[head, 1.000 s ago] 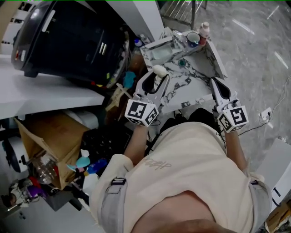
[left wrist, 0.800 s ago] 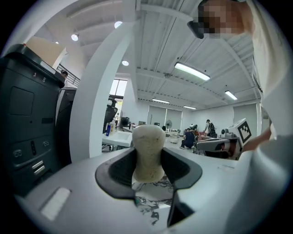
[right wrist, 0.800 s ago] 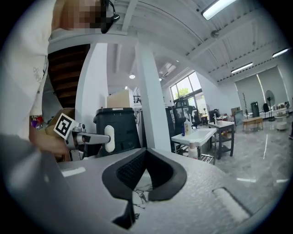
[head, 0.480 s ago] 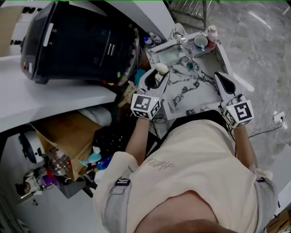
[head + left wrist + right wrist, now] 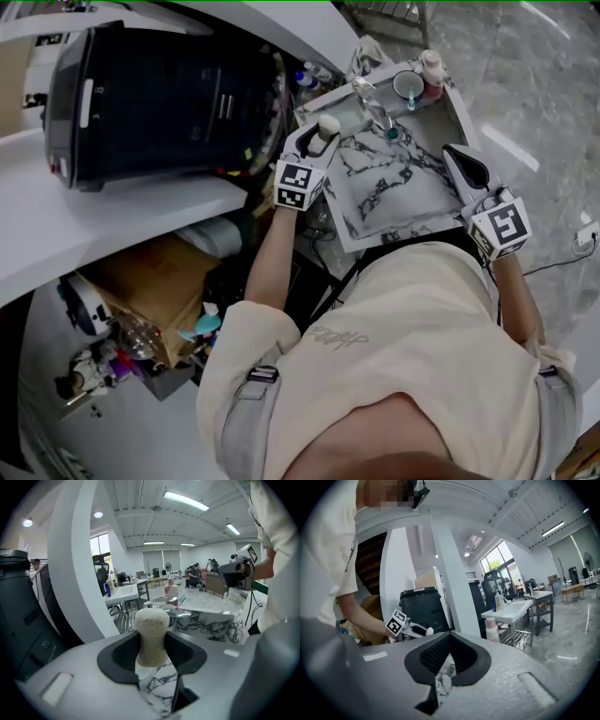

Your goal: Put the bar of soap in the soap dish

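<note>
- Big black bin (image 5: 159, 94) fills the 10 o'clock part of the head view, standing on a white shelf (image 5: 56, 216).
- The person's cream shirt (image 5: 403, 356) takes up everything from 5 to 6 o'clock.
- An open cardboard box (image 5: 150, 272) sits under the shelf at 8 o'clock.
- The marble-patterned desk (image 5: 389, 187) lies at 1 o'clock, between the two grippers.
- Left gripper (image 5: 314, 148) hovers at the desk's left edge, jaws clamped on the bar of soap (image 5: 151, 634). The soap stands upright between the pads, its rounded top poking out above them.
- Right gripper (image 5: 457, 157) is at the desk's right edge, at 3 o'clock from the left one. Its jaws are closed tip to tip with nothing between them.
- A shallow pale dish (image 5: 343, 113) sits at the desk's far left corner, just at 1 o'clock from the held soap.
- A cup (image 5: 407, 86) and a small bottle (image 5: 432, 67) stand side by side at the far right corner.
</note>
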Tool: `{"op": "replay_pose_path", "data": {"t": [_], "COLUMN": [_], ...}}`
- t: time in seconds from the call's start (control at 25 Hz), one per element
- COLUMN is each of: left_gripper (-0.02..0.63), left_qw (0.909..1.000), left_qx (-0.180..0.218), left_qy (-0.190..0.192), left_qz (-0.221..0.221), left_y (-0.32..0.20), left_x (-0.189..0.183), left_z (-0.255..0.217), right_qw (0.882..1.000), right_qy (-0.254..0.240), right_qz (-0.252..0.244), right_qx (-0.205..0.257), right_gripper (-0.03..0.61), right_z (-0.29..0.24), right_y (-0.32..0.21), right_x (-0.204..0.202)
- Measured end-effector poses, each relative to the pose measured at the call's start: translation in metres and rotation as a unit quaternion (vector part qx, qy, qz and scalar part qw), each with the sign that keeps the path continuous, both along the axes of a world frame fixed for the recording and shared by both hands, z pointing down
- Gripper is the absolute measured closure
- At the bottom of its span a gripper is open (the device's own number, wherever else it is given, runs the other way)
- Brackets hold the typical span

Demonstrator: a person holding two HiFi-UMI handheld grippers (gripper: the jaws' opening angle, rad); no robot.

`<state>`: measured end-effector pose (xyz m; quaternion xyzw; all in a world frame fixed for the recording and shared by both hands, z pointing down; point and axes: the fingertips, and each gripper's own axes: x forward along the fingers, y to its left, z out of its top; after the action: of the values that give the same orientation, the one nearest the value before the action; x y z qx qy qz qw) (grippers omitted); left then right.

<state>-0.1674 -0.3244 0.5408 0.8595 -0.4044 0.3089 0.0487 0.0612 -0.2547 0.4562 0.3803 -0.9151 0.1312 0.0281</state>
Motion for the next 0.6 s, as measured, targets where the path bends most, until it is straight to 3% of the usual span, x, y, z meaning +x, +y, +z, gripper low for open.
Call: {"op": "replay_pose_path", "data": {"t": [0.28, 0.6], "left_gripper": [0.419, 0.419], "left_qw": [0.9962, 0.9827], "left_qx": [-0.048, -0.106], "left_qy": [-0.066, -0.133], "left_qz": [0.031, 0.074], "left_y": [-0.028, -0.045], "left_x": [-0.006, -0.010], "left_z": [0.051, 0.101], "right_qw": [1.000, 0.999], "right_qy": [0.005, 0.003], "right_qz": [-0.010, -0.008], "right_qx": [-0.021, -0.037], "right_gripper": [0.577, 0.577], "right_z": [0.013, 0.022], "right_y": [-0.006, -0.014], "right_x": [0.006, 0.011]}}
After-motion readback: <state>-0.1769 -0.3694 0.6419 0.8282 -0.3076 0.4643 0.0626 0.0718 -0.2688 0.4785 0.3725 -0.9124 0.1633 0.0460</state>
